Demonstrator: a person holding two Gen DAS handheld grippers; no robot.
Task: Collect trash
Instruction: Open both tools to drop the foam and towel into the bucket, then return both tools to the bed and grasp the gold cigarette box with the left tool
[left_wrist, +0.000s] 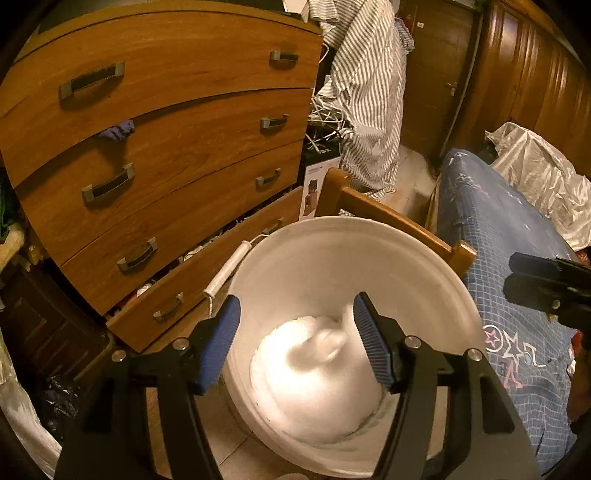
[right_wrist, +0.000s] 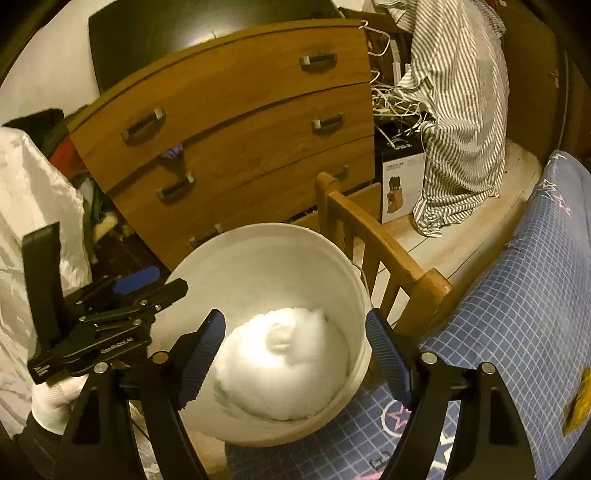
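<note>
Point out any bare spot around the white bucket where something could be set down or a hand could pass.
Free: the blue checked bedspread right of the bucket, and the pale floor between the wooden bed rail and the striped cloth. Crowded: the gap between bucket and drawers, and the cable tangle beside them.

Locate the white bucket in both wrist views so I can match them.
Left wrist: white bucket fills lower centre, white fluffy wad inside.
Right wrist: bucket lower centre, left of the bed.
Shared landmark: wooden dresser behind it.
</note>
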